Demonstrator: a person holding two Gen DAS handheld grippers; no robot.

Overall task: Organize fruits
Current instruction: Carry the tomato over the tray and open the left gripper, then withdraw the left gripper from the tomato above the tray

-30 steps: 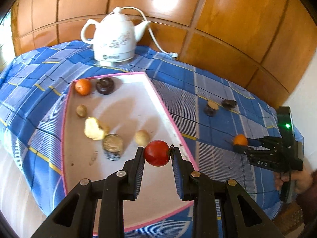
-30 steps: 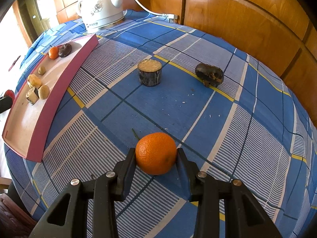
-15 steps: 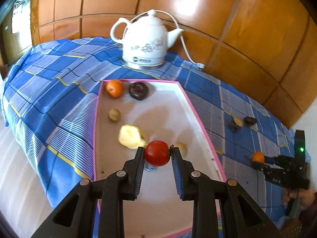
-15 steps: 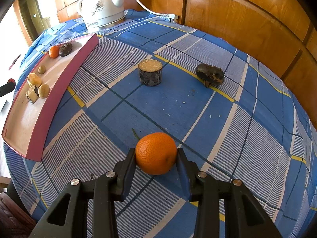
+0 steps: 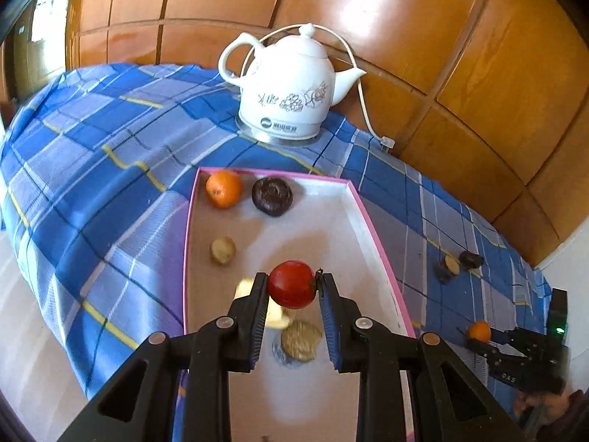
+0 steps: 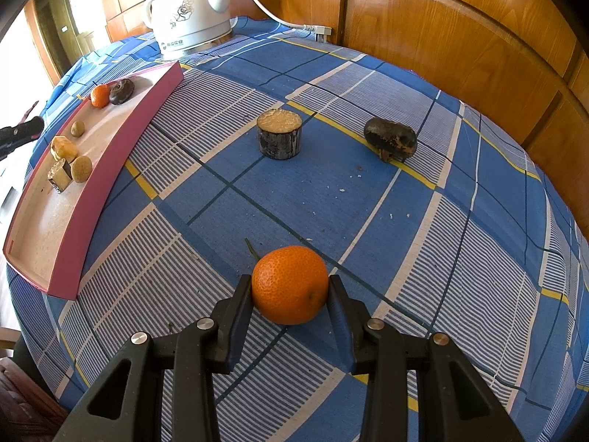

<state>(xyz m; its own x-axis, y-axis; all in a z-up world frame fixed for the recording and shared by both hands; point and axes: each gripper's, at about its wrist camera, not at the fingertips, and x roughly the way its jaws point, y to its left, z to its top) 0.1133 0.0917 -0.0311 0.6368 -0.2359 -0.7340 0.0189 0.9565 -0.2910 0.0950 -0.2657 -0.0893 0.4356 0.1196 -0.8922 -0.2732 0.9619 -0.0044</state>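
Over the pink-rimmed tray (image 5: pixel 371 228), in the left wrist view, the left gripper (image 5: pixel 292 287) holds a small red fruit (image 5: pixel 292 284) pinched between its narrow-set jaws, clear of the tray floor. The gripper points downward and toward the white kettle (image 5: pixel 291 88) that stands beyond the tray's far end. Bare tray floor lies straight ahead of the fruit, between a small tan fruit (image 5: pixel 222 250) on the tray's left side and the right rim; a mandarin (image 5: pixel 224 188) and a dark round fruit (image 5: pixel 272 196) sit at the far end, nearest the kettle. This hand is the nearer one to the tray.

In the right wrist view, the right gripper (image 6: pixel 291 291) clasps an orange (image 6: pixel 290 284) low over the blue checked cloth (image 6: pixel 478 258), tilted steeply down. The tray (image 6: pixel 110 169) lies well apart, to the orange's left. A dark cylindrical piece (image 6: pixel 279 133) and a dark lumpy fruit (image 6: pixel 390 139) remain on the cloth, beyond the orange.
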